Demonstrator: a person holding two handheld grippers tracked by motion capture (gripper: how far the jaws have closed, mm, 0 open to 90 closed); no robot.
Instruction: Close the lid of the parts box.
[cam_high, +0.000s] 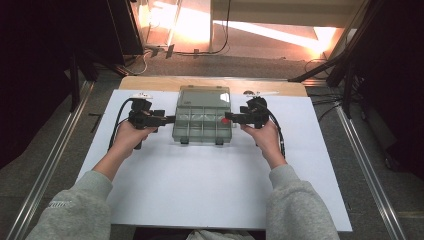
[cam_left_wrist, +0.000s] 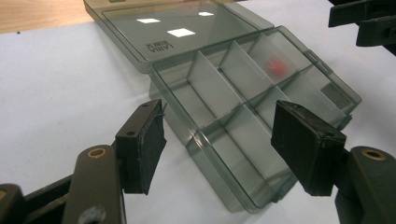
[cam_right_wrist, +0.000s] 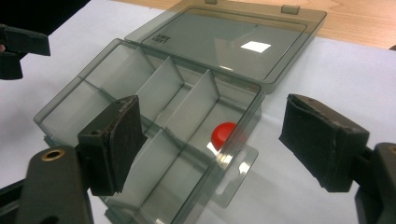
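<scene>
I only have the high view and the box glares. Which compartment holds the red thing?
Observer: The red piece lies in a compartment at the clear organizer box's end nearest the right gripper, in the row next to the lid.
Operator: Is the right gripper gripping that end?
Observer: No, its pads stand apart, straddling the box's end corner.
Operator: And the left gripper?
Observer: The left gripper is open too, its pads straddling the opposite end.

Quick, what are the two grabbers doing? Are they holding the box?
Left gripper: open, holding nothing, at the end of the clear compartment box.
Right gripper: open, holding nothing, at the box's other end.
</scene>
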